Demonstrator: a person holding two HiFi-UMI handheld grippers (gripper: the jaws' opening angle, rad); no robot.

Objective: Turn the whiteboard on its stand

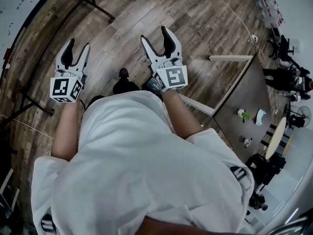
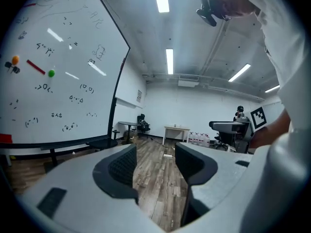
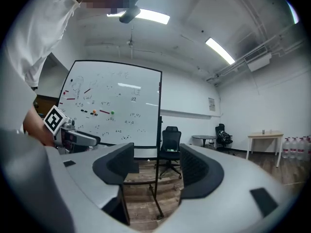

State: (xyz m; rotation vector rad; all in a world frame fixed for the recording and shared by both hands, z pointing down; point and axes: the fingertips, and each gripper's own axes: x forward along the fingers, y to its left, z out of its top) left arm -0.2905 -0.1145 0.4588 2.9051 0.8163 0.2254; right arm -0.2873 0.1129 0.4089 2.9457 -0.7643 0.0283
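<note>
Right gripper view puts the whiteboard (image 3: 114,106) at ten o'clock, well apart; left gripper (image 2: 155,154) and right gripper (image 3: 156,154) both gape, empty. Stiff, broad, probably pivoting freely: grasp its dark side frame (image 3: 159,106).

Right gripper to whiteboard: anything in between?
Only bare wood floor, as the right gripper view shows; the right gripper is open and empty, not touching the whiteboard.
</note>
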